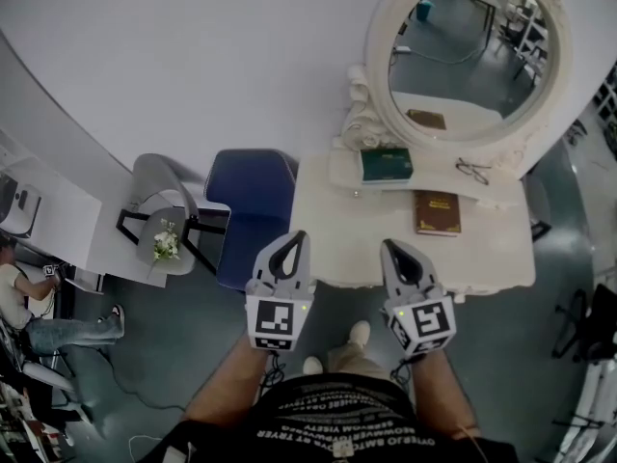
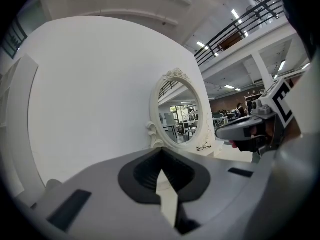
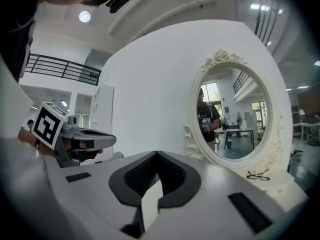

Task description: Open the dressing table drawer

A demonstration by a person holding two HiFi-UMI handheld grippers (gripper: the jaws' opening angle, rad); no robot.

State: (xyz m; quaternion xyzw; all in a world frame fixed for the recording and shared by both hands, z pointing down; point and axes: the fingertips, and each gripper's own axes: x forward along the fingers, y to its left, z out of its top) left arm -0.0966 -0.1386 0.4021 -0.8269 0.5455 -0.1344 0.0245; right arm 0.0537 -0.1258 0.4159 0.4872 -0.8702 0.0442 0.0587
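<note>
Black printed shirt [image 1: 337, 422] fills the bottom of the head view, with both forearms reaching forward from it. At far left a person [image 1: 29, 302] sits. Next come a grey chair [image 1: 159, 186] bearing a small bunch of flowers [image 1: 167, 244], then a blue chair [image 1: 255, 201] just beside the white dressing table [image 1: 357, 249]. The left gripper [image 1: 294, 249] has its jaws pressed together on nothing, with its tips by the table's near left corner. The right gripper [image 1: 397, 257], its jaws likewise together and empty, points over the middle of the near edge. The drawer front, under that edge and below both pairs of jaws, cannot be made out from above. On the top lie a green book [image 1: 387, 165], a brown book [image 1: 437, 212] and glasses [image 1: 472, 171], before the oval mirror [image 1: 468, 51].
</note>
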